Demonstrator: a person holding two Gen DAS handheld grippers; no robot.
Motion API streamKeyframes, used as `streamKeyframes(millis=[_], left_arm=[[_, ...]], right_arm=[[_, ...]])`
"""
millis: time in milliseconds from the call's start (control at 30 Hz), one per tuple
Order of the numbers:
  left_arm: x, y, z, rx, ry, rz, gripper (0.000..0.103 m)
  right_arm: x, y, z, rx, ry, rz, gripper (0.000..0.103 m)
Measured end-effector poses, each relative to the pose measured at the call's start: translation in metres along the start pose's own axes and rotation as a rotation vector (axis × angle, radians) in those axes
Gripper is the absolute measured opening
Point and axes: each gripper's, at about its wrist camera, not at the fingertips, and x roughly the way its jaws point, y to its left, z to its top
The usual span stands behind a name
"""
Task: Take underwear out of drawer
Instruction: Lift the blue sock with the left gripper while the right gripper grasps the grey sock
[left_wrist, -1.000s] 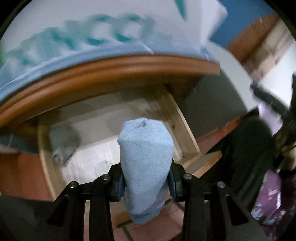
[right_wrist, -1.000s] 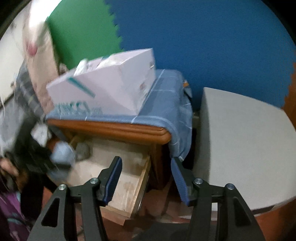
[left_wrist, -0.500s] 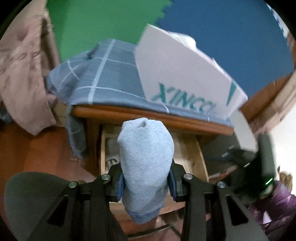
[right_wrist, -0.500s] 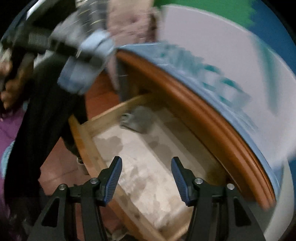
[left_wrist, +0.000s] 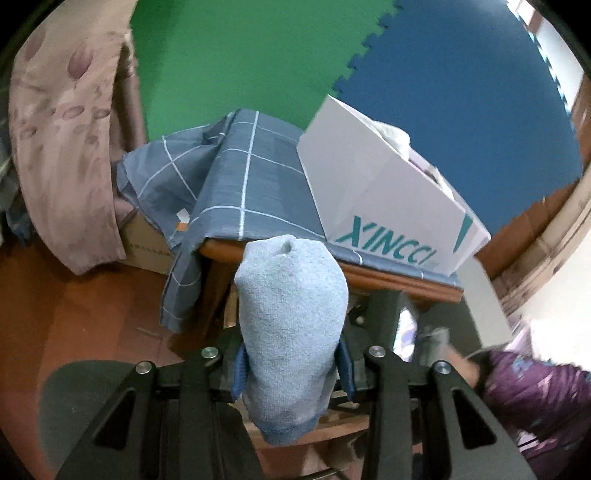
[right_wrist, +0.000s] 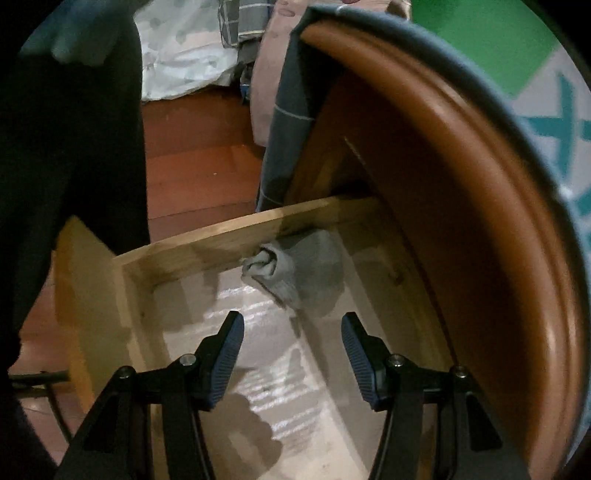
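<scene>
Left gripper (left_wrist: 291, 365) clamped on a rolled light-blue underwear (left_wrist: 290, 325) — held up clear of the drawer. Right gripper (right_wrist: 291, 354) jaws wide, empty, over the drawer (right_wrist: 207, 240); grey underwear roll (right_wrist: 295, 269) at 12 o'clock of its fingertips, against the drawer wall.

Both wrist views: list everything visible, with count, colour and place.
rolled cloth: 1, light blue, clamped in left tongs
rolled cloth: 1, grey, in drawer by side wall
drawer: 1, pale wood, pulled open
cabinet top: 1, brown
checked cloth: 1, grey-blue, draped over cabinet
box: 1, white, teal lettering, on cloth
wall mats: 2, green, blue
left tongs: shut on cloth
right tongs: open, over drawer
</scene>
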Motion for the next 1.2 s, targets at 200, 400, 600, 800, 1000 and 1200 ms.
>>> streamKeyframes(millis=[200,400,600,800,1000,1200], left_arm=[[-0.003,0.004,0.0,-0.019,-0.011,-0.03,0.036],[-0.003,0.001,-0.001,0.001,-0.01,-0.03,0.037],[-0.003,0.006,-0.001,-0.024,-0.01,-0.048,0.037],[-0.002,0.007,-0.001,-0.033,-0.006,-0.064,0.038],[-0.002,0.008,-0.001,-0.039,-0.009,-0.07,0.038],[-0.002,0.011,-0.001,-0.052,-0.011,-0.08,0.038]], right_arm=[[0.021,0.015,0.007,-0.07,-0.022,-0.042,0.057],[0.042,0.028,0.015,-0.149,-0.035,-0.111,0.068],[0.062,0.028,0.023,-0.183,-0.049,-0.177,0.072],[0.082,0.024,0.029,-0.205,-0.029,-0.151,0.08],[0.101,0.012,0.039,-0.211,0.03,-0.082,0.082],[0.1,0.004,0.042,-0.163,0.062,-0.027,0.08]])
